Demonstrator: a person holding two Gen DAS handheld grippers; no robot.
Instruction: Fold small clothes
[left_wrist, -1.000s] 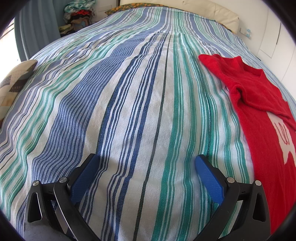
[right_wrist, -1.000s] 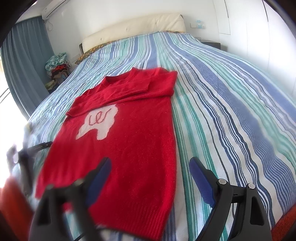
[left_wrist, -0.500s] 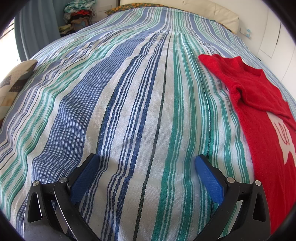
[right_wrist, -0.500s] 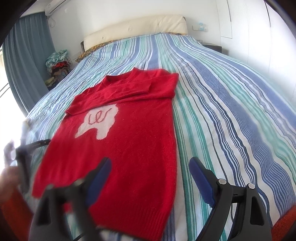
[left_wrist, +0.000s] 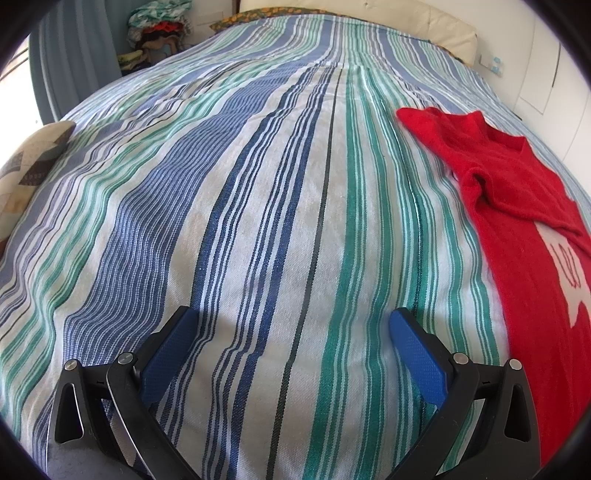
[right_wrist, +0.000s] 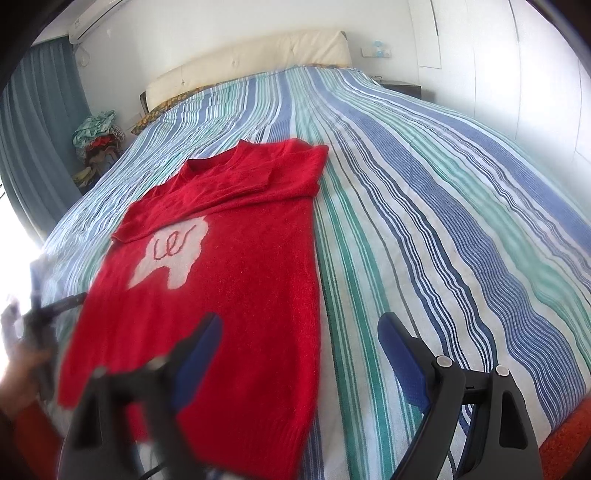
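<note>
In the left wrist view almost nothing differs from one second ago. The left gripper (left_wrist: 290, 325) hangs over the blue, green and white striped bed cover (left_wrist: 258, 206) with its jaws spread wide and nothing between them. The red knitted sweater with a white figure on the chest (left_wrist: 517, 206) lies flat at the right edge of this view, well apart from the blue pads, exactly where it was. A patterned cushion (left_wrist: 29, 173) sits at the left edge.

In the right wrist view the change is small too. The right gripper (right_wrist: 299, 328) has its jaws released and wide, grasping nothing, and the view has shifted only a little: the sweater (right_wrist: 236, 280) now sits slightly lower and nearer in the picture. Its sleeves are already laid across the chest, the body is still at full length, and the hem is close to the left pad, which is blurred. A blurred hand (right_wrist: 18, 373) and part of the other gripper show at the left edge.

I judge that the fold itself has not advanced in this second; the hem is probably the next place to grip.
</note>
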